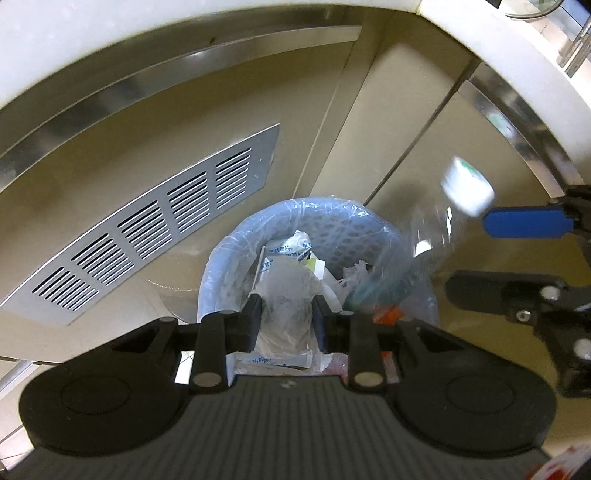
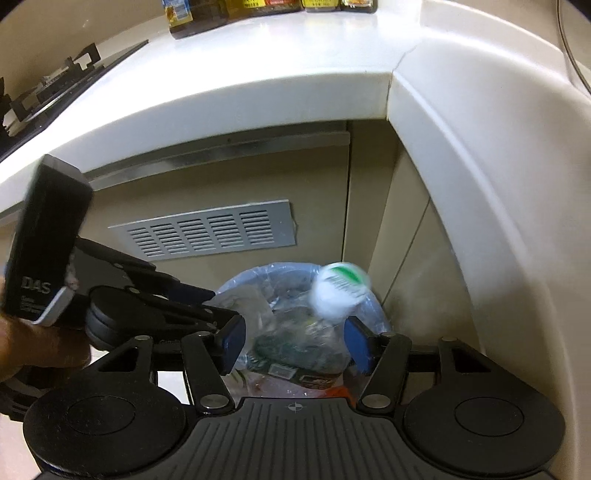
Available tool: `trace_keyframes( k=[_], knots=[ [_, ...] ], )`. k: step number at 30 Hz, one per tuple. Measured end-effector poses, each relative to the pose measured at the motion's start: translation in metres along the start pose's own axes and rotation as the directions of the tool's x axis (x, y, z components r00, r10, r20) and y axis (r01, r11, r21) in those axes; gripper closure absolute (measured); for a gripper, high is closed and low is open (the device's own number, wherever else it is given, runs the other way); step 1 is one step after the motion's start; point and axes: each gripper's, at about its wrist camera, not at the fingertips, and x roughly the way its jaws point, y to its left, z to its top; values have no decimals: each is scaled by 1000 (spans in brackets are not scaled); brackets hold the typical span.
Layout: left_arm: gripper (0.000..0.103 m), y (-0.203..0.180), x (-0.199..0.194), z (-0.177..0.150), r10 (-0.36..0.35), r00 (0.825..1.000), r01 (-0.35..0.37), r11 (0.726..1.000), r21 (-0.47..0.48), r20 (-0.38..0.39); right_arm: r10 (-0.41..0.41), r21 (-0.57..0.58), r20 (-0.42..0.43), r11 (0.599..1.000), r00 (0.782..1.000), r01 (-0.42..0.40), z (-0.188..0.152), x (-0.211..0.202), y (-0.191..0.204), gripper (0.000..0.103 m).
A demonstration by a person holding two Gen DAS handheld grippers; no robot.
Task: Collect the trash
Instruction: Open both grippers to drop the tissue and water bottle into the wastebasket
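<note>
A blue-grey perforated trash bin (image 1: 347, 225) (image 2: 376, 314), lined with a clear bag, stands on the floor in a cabinet corner and holds wrappers and paper. My left gripper (image 1: 286, 310) hangs over it, shut on a crumpled translucent plastic wrapper (image 1: 284, 291). My right gripper (image 2: 294, 343) (image 1: 491, 258) is open above the bin's right side. Between its blue pads (image 2: 232, 341) is a blurred clear plastic bottle (image 2: 338, 291) (image 1: 467, 188) with a white and green top. It is tilted toward the bin, and the pads stand clear of it.
Beige cabinet doors with a metal vent grille (image 1: 155, 225) (image 2: 207, 232) back the bin. A white countertop (image 2: 258, 85) overhangs above, with a stove (image 2: 48, 92) at left and jars (image 2: 184, 14) at the back. A person's hand (image 2: 33, 350) holds the left gripper.
</note>
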Motion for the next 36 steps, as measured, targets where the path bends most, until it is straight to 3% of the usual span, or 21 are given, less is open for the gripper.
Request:
trace_keyframes(
  k=[12,16,36],
  knots=[
    [73,1,-2,7,-2,1000,2,1000,2,16,-11,-14,-15,1000,1000,11,-7,-2,5,41],
    [56,2,-5,9,-5,1000,5,1000,-1,19,-12,-4,-27,1000,1000,12,-12,1,3,41],
    [53,15,-30,0,25,999,-24,999,-23,40,-2,29,-74,1000,997,4,-24,10,2,39]
  ],
)
